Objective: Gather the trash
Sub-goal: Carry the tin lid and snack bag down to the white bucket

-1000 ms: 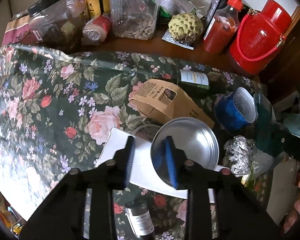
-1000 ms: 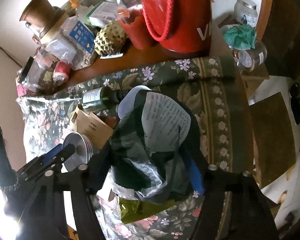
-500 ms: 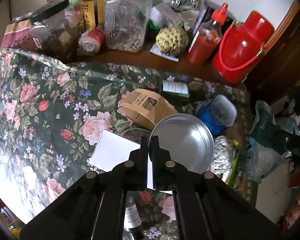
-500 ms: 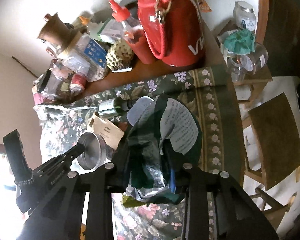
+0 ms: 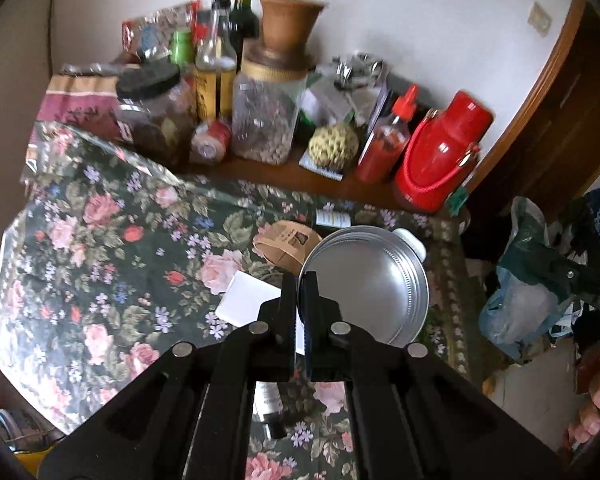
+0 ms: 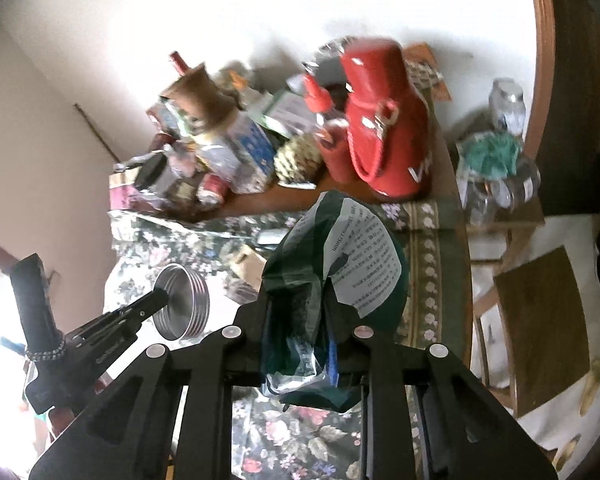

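A round silver metal lid point(image 5: 372, 280) hangs tilted above the floral tablecloth point(image 5: 100, 240), and my left gripper point(image 5: 300, 280) is shut on its rim. The right wrist view shows that lid point(image 6: 184, 304) at the left gripper's tip, clear of the table. My right gripper point(image 6: 300, 300) has a dark green plastic bag point(image 6: 360, 256) with a white printed label squeezed between its pads, its jaws still closing. In the left wrist view the bag point(image 5: 516, 308) hangs beyond the table's right edge.
On the cloth lie a brown paper carton point(image 5: 284, 240), a white sheet point(image 5: 244, 300) and a small dark bottle point(image 5: 268, 400). Jars, bottles, a red sauce bottle point(image 5: 384, 148) and a red thermos point(image 5: 440, 160) crowd the back. A wooden stool point(image 6: 540, 320) stands to the right.
Both grippers closed, the left on the lid's rim, the right on the green bag. Both then rose, lifting lid and bag off the table, which now looks farther away.
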### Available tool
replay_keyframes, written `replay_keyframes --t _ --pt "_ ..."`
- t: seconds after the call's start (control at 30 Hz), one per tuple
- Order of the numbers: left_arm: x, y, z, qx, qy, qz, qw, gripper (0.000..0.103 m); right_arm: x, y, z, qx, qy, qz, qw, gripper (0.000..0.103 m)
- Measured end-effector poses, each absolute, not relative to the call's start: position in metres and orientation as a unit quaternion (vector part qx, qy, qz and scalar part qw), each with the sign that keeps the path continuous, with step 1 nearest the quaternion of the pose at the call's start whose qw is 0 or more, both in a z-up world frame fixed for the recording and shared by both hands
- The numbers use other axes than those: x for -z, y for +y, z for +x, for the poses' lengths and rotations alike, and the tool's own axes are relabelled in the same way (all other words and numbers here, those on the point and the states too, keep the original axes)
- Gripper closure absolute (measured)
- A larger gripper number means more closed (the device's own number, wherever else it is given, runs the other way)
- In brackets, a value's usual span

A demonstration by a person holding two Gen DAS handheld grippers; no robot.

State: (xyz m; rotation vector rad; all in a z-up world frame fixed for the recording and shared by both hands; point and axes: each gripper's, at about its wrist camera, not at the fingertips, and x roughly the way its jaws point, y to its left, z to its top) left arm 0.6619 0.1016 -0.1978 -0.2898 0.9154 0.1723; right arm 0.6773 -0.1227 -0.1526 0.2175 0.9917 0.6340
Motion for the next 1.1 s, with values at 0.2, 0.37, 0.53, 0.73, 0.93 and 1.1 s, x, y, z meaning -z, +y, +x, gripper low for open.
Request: replay_keyframes --t 0.2,0.37,0.53,0.73,0.93,1.1 --pt "0.161 0.105 0.608 -0.073 0.398 -0.119 0.907 0.102 0.126 -0.114 0.628 -0.306 0.432 0.098 0.843 0.085" --pt "0.136 0.119 0.544 -0.047 0.373 -0.103 0.921 0.102 0.108 -0.102 0.568 -0.292 0.402 0.097 0.862 0.085" --pt "0.125 0.136 0.469 -0.022 0.361 -0.081 0.929 0.102 0.100 -0.088 0.501 -0.270 0.382 0.111 0.877 0.085" --pt "0.125 0.156 0.387 -0.007 0.353 -0.073 0.933 0.102 0.098 -0.069 0.419 -0.255 0.364 0.121 0.888 0.085" --pt "0.124 0.169 0.318 0.012 0.350 -0.067 0.934 0.102 0.101 -0.057 0.357 -0.239 0.357 0.120 0.895 0.085" --pt "0.132 0.172 0.292 0.023 0.365 -0.066 0.928 0.102 0.110 -0.056 0.320 -0.226 0.372 0.123 0.892 0.085"
